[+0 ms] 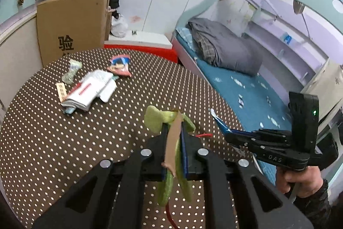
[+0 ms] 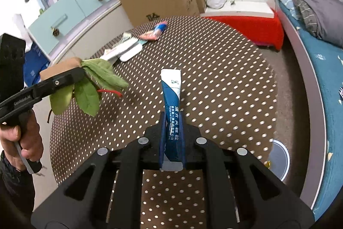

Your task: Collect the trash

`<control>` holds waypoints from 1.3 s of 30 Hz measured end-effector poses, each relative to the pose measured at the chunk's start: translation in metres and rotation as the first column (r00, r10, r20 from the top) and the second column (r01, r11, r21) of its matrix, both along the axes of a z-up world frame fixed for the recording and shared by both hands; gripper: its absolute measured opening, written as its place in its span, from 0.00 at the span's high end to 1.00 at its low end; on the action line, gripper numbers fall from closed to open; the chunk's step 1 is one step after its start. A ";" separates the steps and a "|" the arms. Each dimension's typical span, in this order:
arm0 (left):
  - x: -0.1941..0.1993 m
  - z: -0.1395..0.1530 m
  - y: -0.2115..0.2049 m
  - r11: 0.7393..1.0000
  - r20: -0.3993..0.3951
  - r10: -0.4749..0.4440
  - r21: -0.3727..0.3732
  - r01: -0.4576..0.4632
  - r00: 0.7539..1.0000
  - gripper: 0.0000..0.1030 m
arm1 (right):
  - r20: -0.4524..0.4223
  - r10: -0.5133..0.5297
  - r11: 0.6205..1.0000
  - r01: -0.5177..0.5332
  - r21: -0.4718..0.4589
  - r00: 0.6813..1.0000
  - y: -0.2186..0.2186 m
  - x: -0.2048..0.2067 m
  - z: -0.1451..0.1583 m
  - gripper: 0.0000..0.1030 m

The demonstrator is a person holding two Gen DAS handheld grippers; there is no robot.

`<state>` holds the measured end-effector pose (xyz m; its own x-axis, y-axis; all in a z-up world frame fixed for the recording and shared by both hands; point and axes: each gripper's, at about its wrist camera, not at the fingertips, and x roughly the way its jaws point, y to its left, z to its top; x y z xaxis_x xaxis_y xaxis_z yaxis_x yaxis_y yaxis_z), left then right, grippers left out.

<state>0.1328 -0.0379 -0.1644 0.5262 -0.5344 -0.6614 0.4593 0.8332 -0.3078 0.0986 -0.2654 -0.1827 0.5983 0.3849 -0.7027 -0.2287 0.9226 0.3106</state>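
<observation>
My left tongs (image 1: 173, 128) are clamped on a bunch of green leaves (image 1: 154, 119) together with a strip of brown cardboard (image 1: 172, 138); the leaves spill out past the tips and hang down behind them, and a thin red stem (image 1: 203, 134) pokes out to the side. From the right wrist camera the same leaves (image 2: 103, 76) droop below the left tongs (image 2: 79, 72), held over the near left part of the bench (image 2: 225, 78), above its dotted brown cloth and not touching it.

My right tongs (image 2: 171, 119) are pinched on a blue and white sachet (image 2: 171, 89), which stands up between the fingers with its white torn end pointing away from me, over the middle of the bench. In the left wrist view the right tongs (image 1: 225, 132) and the sachet (image 1: 218, 121) hang at the bench's right edge, towards the bed (image 1: 246, 83), and my hand (image 1: 300, 177) grips the handle.

The rest of the trash lies on the far left part of the bench: a white folded packet (image 1: 90, 89), a crumpled greenish wrapper (image 1: 71, 72), a small tan slip (image 1: 61, 91) and a colourful pink and blue wrapper (image 1: 120, 64). Beyond the bench stands a cardboard box (image 1: 72, 25). At the bench's near right edge, low on the floor, a round white rim (image 2: 280, 160) shows, possibly a bin, though most of it is hidden
</observation>
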 end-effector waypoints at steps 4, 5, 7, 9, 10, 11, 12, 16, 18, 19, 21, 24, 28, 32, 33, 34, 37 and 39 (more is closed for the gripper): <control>0.002 -0.013 -0.001 1.000 -0.031 0.009 0.017 -0.009 0.999 0.88 | -0.035 0.040 0.998 -0.042 -0.050 0.999 0.018 0.001 -0.010 0.86; 0.003 -0.016 0.000 1.000 -0.036 0.012 0.025 -0.011 0.999 0.86 | -0.036 0.045 0.997 -0.047 -0.056 0.998 0.019 0.000 -0.011 0.86; 0.005 -0.022 0.002 0.999 -0.048 0.025 0.040 -0.023 0.999 0.84 | -0.035 0.064 0.996 -0.066 -0.060 0.997 0.024 -0.002 -0.012 0.82; 0.006 -0.027 0.006 0.999 -0.059 0.035 0.043 -0.032 0.998 0.84 | -0.016 0.088 0.994 -0.089 -0.065 0.996 0.031 -0.004 -0.008 0.56; 0.006 -0.028 0.007 0.998 -0.062 0.039 0.044 -0.036 0.997 0.84 | -0.003 0.099 0.993 -0.099 -0.067 0.995 0.034 -0.005 -0.006 0.52; 0.006 -0.028 0.009 0.998 -0.063 0.040 0.042 -0.038 0.997 0.84 | 0.014 0.118 0.991 -0.117 -0.069 0.993 0.039 -0.006 -0.002 0.51; 0.006 -0.028 0.010 0.999 -0.064 0.040 0.038 -0.037 0.997 0.84 | 0.022 0.134 0.989 -0.132 -0.072 0.991 0.044 -0.006 0.000 0.51; 0.004 -0.028 0.012 0.999 -0.060 0.033 0.036 -0.031 0.998 0.84 | 0.043 0.232 0.966 -0.225 -0.129 0.972 0.073 -0.002 0.005 0.51; 0.003 -0.026 0.014 0.999 -0.057 0.035 0.025 -0.033 0.998 0.84 | 0.040 0.275 0.951 -0.265 -0.158 0.961 0.088 0.003 0.003 0.51; 0.002 -0.024 0.017 0.999 -0.054 0.041 0.015 -0.041 0.998 0.84 | 0.033 0.298 0.942 -0.289 -0.169 0.954 0.095 0.007 0.001 0.51; -0.001 -0.018 0.025 0.998 -0.039 0.069 0.004 -0.069 0.997 0.85 | 0.020 0.322 0.931 -0.313 -0.187 0.947 0.105 0.014 -0.004 0.51; -0.004 -0.011 0.038 0.994 -0.021 0.108 -0.005 -0.108 0.994 0.85 | -0.002 0.338 0.925 -0.333 -0.183 0.941 0.117 0.026 -0.012 0.51; -0.009 -0.003 0.054 0.988 0.003 0.154 -0.001 -0.154 0.988 0.85 | -0.009 0.363 0.920 -0.360 -0.157 0.932 0.139 0.039 -0.018 0.51; -0.013 -0.001 0.065 0.981 0.010 0.194 0.006 -0.194 0.981 0.85 | -0.013 0.403 0.900 -0.399 -0.173 0.915 0.162 0.040 -0.024 0.56; -0.015 0.000 0.069 0.979 0.008 0.204 0.004 -0.204 0.979 0.85 | -0.017 0.413 0.894 -0.409 -0.182 0.911 0.166 0.038 -0.025 0.70; -0.016 0.000 0.072 0.978 0.008 0.209 0.003 -0.209 0.978 0.85 | -0.016 0.421 0.886 -0.416 -0.203 0.907 0.169 0.033 -0.025 0.74; -0.019 -0.001 0.077 0.976 0.008 0.217 0.007 -0.217 0.976 0.85 | -0.022 0.423 0.882 -0.417 -0.218 0.906 0.165 0.025 -0.025 0.90; -0.020 0.000 0.076 0.977 0.009 0.215 0.008 -0.215 0.977 0.85 | -0.020 0.412 0.891 -0.408 -0.199 0.911 0.156 0.021 -0.025 0.92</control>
